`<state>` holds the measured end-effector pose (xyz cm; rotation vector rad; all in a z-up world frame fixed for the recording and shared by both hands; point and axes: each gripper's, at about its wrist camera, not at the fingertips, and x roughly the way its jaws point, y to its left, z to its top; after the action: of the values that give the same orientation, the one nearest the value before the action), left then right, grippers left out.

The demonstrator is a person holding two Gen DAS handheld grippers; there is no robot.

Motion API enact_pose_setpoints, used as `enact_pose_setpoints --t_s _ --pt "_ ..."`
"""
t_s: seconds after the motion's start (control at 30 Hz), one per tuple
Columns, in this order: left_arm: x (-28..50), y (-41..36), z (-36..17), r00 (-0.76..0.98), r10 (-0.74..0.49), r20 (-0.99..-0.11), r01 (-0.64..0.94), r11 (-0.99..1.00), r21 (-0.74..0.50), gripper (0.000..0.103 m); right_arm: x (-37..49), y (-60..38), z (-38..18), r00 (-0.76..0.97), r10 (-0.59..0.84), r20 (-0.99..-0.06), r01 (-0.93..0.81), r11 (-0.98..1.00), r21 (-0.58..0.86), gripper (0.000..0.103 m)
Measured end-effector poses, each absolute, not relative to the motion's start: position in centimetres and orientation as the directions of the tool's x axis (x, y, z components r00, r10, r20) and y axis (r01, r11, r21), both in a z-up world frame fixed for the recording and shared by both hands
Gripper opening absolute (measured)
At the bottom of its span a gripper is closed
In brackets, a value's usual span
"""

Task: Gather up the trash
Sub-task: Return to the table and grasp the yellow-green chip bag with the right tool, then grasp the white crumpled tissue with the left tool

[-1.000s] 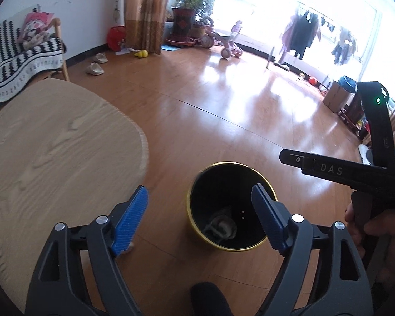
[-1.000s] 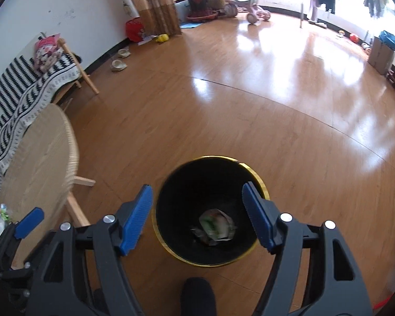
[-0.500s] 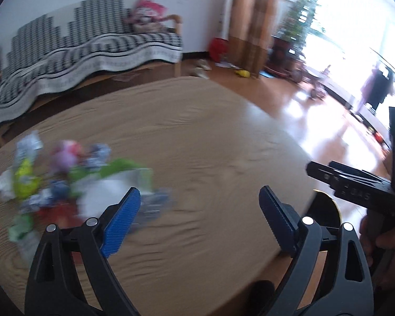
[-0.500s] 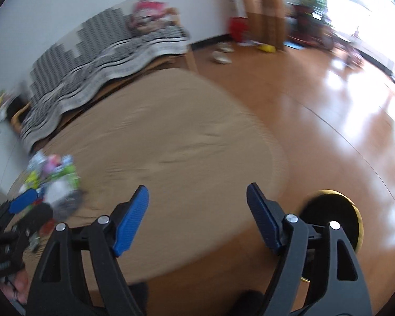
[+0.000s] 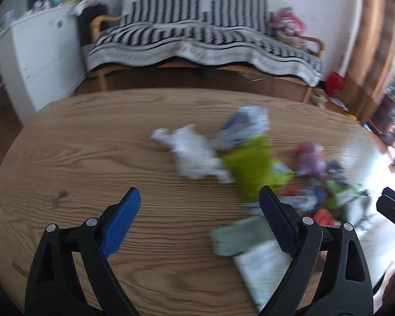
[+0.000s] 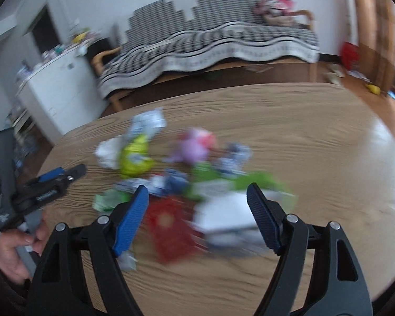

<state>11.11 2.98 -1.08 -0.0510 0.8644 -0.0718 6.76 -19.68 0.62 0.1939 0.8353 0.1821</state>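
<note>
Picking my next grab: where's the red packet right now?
In the right wrist view, the flat red packet lies on the wooden table, just ahead of the open right gripper, beside a white wrapper.

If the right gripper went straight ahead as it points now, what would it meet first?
Likely the red packet and white wrapper lying between the open right gripper fingers on the table; blur leaves depth uncertain.
</note>
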Motion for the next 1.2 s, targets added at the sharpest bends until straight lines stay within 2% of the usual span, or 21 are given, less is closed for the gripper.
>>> enact_pose_setpoints --t_s 0.27,0.47,0.5,0.53,0.57,0.93,1.1,1.17,1.2 --pt "12.9 7.1 -3.4 0.617 -0.027 -0.787 -0.013 0.999 -0.045 0.089 15.5 -10.4 -2.4 0.570 0.258 -0.780 -0.215 0.963 0.161 0.075" --pt "14.8 9.3 -4.1 0.616 -0.050 -0.786 -0.046 0.994 -0.100 0.089 19.4 -7.5 -4.1 0.511 0.254 -0.821 -0.272 0.954 0.126 0.075" --pt "15.1 9.4 -4.1 0.617 -0.060 -0.785 -0.048 0.992 -0.113 0.089 19.7 -7.1 -4.3 0.504 0.254 -0.826 -0.279 0.952 0.122 0.072" --pt "15.5 9.2 -4.1 0.617 -0.067 -0.784 -0.047 0.991 -0.123 0.089 19.8 -6.9 -4.5 0.502 0.250 -0.828 -0.287 0.951 0.113 0.056" --pt "15.8 9.0 -4.2 0.618 -0.070 -0.783 -0.046 0.991 -0.125 0.089 19.9 -6.8 -4.6 0.502 0.244 -0.830 -0.289 0.952 0.105 0.044" --pt "19.3 4.4 -4.9 0.618 -0.086 -0.781 -0.034 0.990 -0.136 0.089 14.2 -13.5 0.4 0.620 0.294 -0.728 -0.225 0.955 0.194 0.041" --pt "20.6 1.5 -5.9 0.591 -0.049 -0.805 -0.025 0.997 -0.079 0.089 9.5 -16.6 2.5 0.651 0.283 -0.705 -0.209 0.959 0.193 0.041" --pt "20.6 1.2 -6.2 0.583 -0.045 -0.812 -0.024 0.997 -0.072 0.084 7.6 -17.8 2.9 0.657 0.275 -0.702 -0.196 0.961 0.193 0.041" --pt "20.5 1.2 -6.2 0.581 -0.040 -0.813 -0.023 0.998 -0.066 0.077 6.5 -18.7 3.1 0.660 0.268 -0.702 -0.185 0.963 0.193 0.041"
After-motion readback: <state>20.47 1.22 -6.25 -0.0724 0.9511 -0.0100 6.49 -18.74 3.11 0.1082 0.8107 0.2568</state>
